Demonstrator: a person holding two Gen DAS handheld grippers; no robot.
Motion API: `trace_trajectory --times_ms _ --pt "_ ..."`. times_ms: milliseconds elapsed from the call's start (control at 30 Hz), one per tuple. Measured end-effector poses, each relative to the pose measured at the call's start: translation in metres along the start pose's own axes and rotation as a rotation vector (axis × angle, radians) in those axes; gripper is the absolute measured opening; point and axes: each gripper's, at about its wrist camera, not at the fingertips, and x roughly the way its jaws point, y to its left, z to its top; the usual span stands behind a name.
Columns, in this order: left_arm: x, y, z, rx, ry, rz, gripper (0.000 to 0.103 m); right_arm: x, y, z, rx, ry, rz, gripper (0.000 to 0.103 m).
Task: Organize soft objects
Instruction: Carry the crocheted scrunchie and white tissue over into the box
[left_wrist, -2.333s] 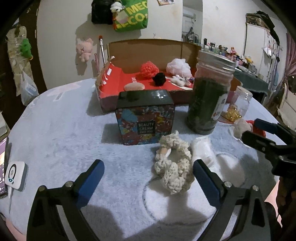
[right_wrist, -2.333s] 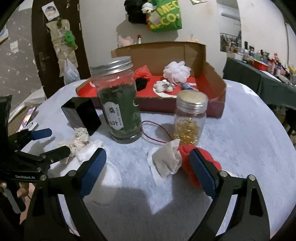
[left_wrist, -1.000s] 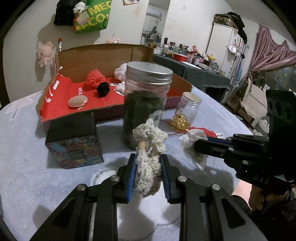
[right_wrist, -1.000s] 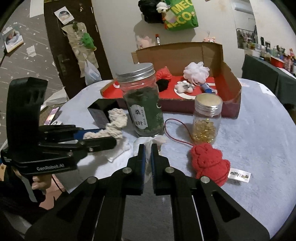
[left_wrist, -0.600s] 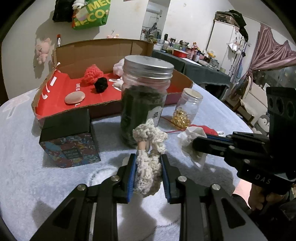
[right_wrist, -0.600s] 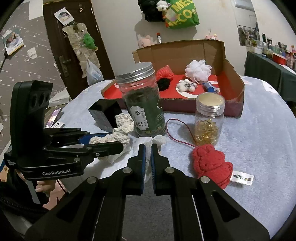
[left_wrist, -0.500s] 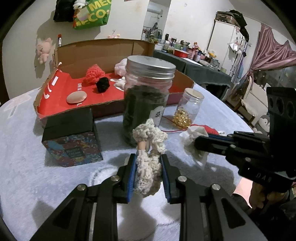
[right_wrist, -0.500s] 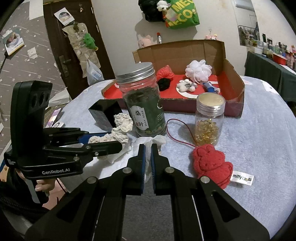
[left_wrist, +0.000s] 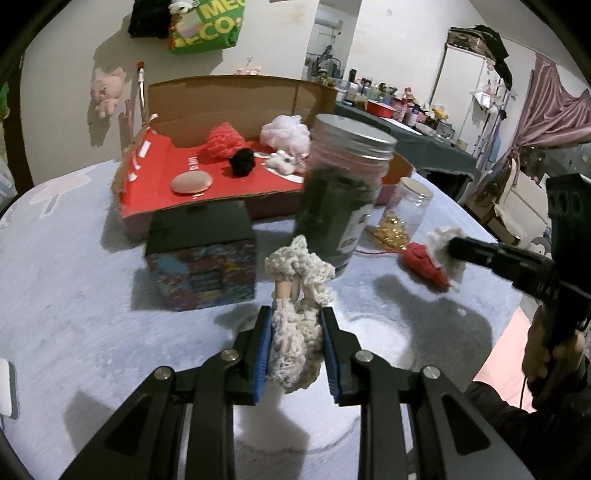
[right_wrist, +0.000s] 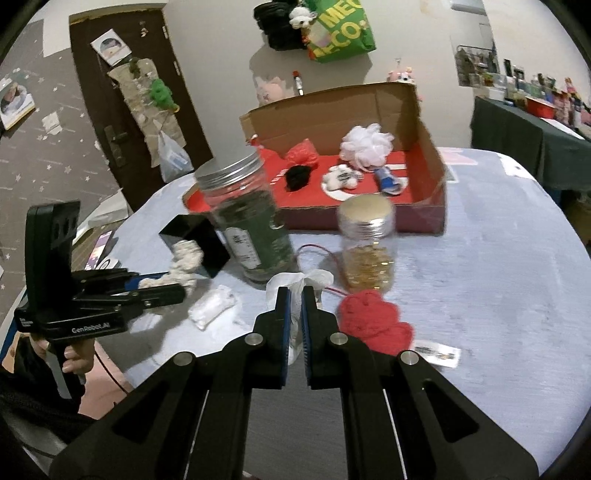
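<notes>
My left gripper (left_wrist: 295, 321) is shut on a cream knitted toy (left_wrist: 299, 295), held above the table; the same toy (right_wrist: 184, 264) shows at the left of the right wrist view. My right gripper (right_wrist: 294, 295) is shut on a white crumpled tissue (right_wrist: 299, 284), which also appears at that gripper's tip as the tissue (left_wrist: 443, 247) in the left wrist view. A red knitted toy (right_wrist: 373, 321) lies on the cloth just right of my right gripper. The open cardboard box (left_wrist: 236, 107) with a red floor stands at the back, holding a red yarn ball (left_wrist: 223, 142), a black pom-pom (left_wrist: 242, 162) and a white puff (left_wrist: 284, 131).
A tall jar of dark leaves (right_wrist: 251, 221), a small jar of gold capsules (right_wrist: 369, 247) and a patterned tin (left_wrist: 201, 254) stand between the grippers and the box. A white wad (right_wrist: 212, 306) lies on the cloth. A red cord (right_wrist: 314, 251) runs by the jars.
Both grippers have shifted sideways over the table with their loads still gripped; the red toy now sits closer to my right gripper. The jaws are unchanged.
</notes>
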Motion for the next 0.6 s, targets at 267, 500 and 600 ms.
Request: trace_trajectory --times_ms 267,500,600 --pt "-0.013 0.025 -0.012 -0.031 0.002 0.057 0.027 -0.014 -0.026 0.004 0.040 -0.003 -0.042 0.005" --pt "-0.029 0.059 -0.021 -0.089 -0.009 0.114 0.027 -0.022 -0.046 0.011 0.085 -0.008 -0.047 0.005" --pt "-0.030 0.072 -0.020 -0.103 -0.013 0.144 0.027 -0.022 -0.054 0.014 0.093 -0.007 -0.060 0.005"
